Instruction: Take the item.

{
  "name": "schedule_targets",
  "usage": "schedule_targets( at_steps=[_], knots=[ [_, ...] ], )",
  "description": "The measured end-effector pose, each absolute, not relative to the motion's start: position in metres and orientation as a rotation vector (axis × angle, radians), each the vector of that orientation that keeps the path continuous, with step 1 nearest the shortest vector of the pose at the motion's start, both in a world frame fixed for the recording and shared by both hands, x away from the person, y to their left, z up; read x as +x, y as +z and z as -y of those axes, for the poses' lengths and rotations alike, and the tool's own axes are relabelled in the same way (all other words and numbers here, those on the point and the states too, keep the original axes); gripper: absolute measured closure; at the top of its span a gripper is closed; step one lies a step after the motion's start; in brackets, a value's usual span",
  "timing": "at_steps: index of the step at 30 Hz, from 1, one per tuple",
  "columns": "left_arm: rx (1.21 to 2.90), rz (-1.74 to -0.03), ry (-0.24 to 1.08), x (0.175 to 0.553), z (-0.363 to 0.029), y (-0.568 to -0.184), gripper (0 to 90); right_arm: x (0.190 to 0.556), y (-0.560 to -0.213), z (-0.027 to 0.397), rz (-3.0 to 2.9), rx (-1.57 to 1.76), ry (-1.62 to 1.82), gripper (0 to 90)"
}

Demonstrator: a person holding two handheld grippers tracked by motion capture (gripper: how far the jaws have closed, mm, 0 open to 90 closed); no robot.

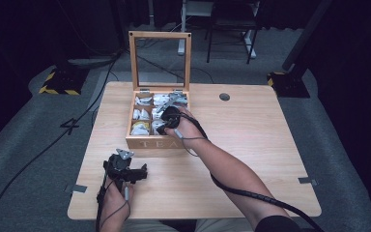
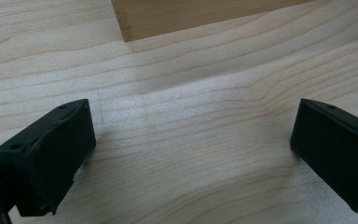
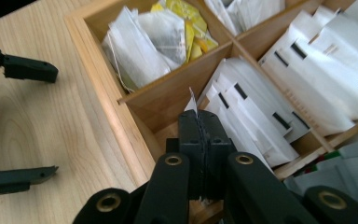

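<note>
Tea box (image 1: 150, 141) compartments hold white sachets (image 3: 261, 112).

The right claw (image 3: 199, 122) is pinched shut on a white tea bag (image 3: 192, 101). It sits inside the wooden box (image 3: 98, 70). The left claw (image 3: 21, 123) waits wide open over the bench (image 3: 51, 135).

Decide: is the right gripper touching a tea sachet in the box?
Touching. In the right gripper view, the right gripper has its jaws closed together on the edge of a white sachet, whose corner sticks up between them, inside the box.
</note>
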State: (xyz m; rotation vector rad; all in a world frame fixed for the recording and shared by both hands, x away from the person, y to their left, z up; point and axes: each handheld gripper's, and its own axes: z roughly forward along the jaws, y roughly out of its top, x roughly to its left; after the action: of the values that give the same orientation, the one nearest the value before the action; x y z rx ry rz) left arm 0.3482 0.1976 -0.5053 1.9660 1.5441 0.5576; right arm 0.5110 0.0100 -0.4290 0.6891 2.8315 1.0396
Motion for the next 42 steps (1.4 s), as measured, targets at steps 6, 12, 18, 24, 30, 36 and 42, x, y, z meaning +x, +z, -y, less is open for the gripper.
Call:
schedule_targets(
  at_steps=[6,12,18,24,30,36,42],
  knots=[
    [1.962,-1.547,0.556,0.348,-0.197,-0.505,0.4,0.508,-0.419,-0.009,-2.808,0.673,1.073,90.0],
    [1.962,-1.548,0.552,0.349,-0.197,-0.505,0.4,0.507,-0.406,-0.005,-2.773,0.649,1.13,90.0],
    [1.962,-1.548,0.554,0.349,-0.197,-0.505,0.4,0.505,-0.387,0.005,-2.716,0.645,1.236,90.0],
    [1.966,-1.545,0.554,0.349,-0.197,-0.505,0.4,0.503,-0.37,0.016,-2.676,0.631,1.307,90.0],
    [1.966,-1.545,0.555,0.349,-0.197,-0.505,0.4,0.497,-0.359,0.026,-2.642,0.604,1.394,90.0],
    [1.964,-1.546,0.555,0.349,-0.197,-0.505,0.4,0.489,-0.354,0.035,-2.627,0.574,1.439,90.0],
    [1.974,-1.529,0.548,0.352,-0.196,-0.505,0.2,0.482,-0.346,0.052,-2.591,0.574,1.493,90.0]
  ],
)
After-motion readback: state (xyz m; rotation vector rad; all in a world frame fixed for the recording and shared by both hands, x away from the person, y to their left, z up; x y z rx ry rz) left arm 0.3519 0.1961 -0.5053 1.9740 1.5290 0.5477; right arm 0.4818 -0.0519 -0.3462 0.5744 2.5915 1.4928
